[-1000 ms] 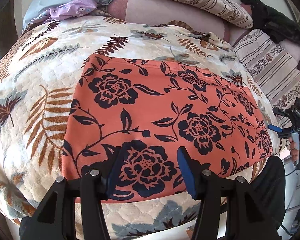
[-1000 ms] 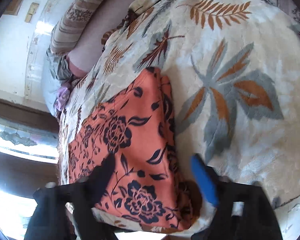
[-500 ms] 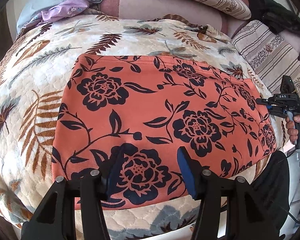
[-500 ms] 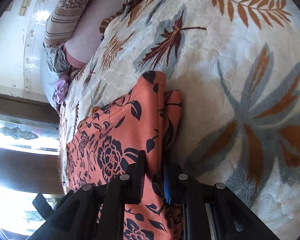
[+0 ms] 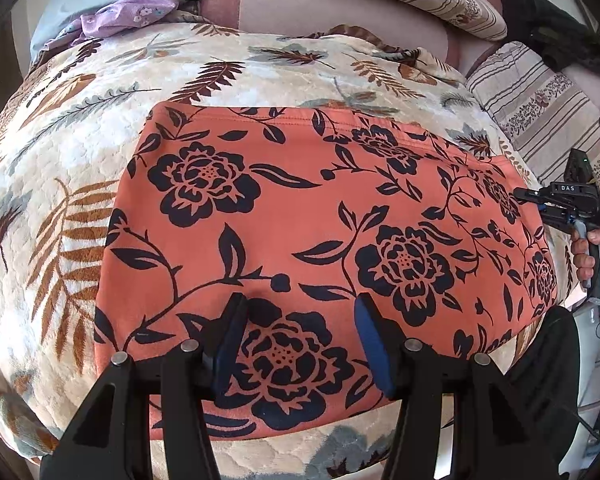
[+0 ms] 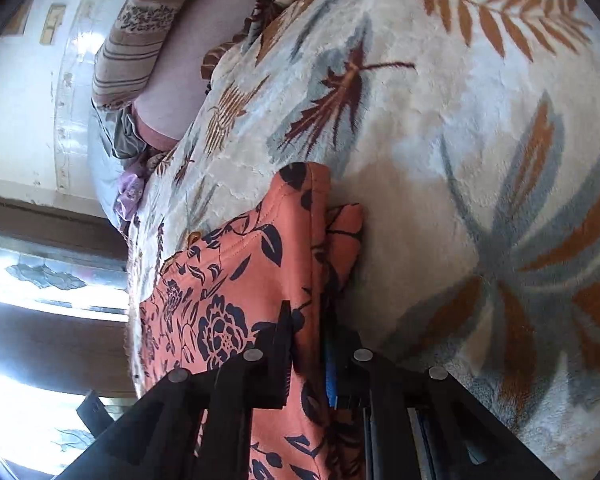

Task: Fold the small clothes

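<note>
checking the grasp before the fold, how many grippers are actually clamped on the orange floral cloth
1. The right gripper is shut on the right edge of the orange floral cloth; the left gripper hangs open over its near edge, gripping nothing.

What we cannot make out around the orange floral garment

In the left wrist view our left tool [image 5: 298, 332] covers part of the orange floral garment [image 5: 300, 216] near its front hem, and we cannot tell whether the pads touch it. The right tool [image 5: 540, 204] is small at the frame's right edge, its tips lost against the print. In the right wrist view the right tool [image 6: 308, 352] hides the pinched edge, the garment [image 6: 236, 280] runs off the bottom, and the bright window [image 6: 48, 280] is washed out.
</note>
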The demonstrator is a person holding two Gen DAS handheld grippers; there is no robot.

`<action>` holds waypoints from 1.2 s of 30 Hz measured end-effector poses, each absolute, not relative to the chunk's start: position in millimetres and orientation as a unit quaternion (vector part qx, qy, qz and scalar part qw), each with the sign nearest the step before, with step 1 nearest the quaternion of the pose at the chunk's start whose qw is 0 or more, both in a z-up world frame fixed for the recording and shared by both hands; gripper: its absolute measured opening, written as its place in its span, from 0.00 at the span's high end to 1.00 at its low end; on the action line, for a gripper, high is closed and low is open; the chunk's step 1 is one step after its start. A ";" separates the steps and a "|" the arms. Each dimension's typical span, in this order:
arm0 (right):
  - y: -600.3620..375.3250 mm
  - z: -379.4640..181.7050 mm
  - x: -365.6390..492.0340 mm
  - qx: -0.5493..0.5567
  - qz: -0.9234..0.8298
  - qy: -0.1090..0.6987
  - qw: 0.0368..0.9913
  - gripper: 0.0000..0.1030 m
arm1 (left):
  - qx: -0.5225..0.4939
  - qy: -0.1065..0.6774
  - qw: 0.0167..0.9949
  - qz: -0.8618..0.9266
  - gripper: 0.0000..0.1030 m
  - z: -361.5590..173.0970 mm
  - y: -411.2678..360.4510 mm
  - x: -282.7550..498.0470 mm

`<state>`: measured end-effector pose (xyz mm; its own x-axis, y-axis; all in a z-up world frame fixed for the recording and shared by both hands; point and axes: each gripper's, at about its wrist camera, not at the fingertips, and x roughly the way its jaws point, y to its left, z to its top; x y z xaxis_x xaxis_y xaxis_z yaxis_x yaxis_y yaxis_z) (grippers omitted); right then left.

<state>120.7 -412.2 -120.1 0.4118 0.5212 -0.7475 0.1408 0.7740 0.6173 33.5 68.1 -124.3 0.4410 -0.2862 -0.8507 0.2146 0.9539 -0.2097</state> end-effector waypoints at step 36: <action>-367.9 -123.4 30.1 0.341 0.123 0.523 0.771 0.28 | 0.005 0.484 0.875 -0.018 0.41 -106.9 117.1 17.5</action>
<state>30.1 -367.9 -123.4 0.4223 0.5458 -0.7237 0.1678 0.7375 0.6541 17.5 117.1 -106.9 0.5308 -0.0274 -0.8471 0.0367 0.9993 -0.0094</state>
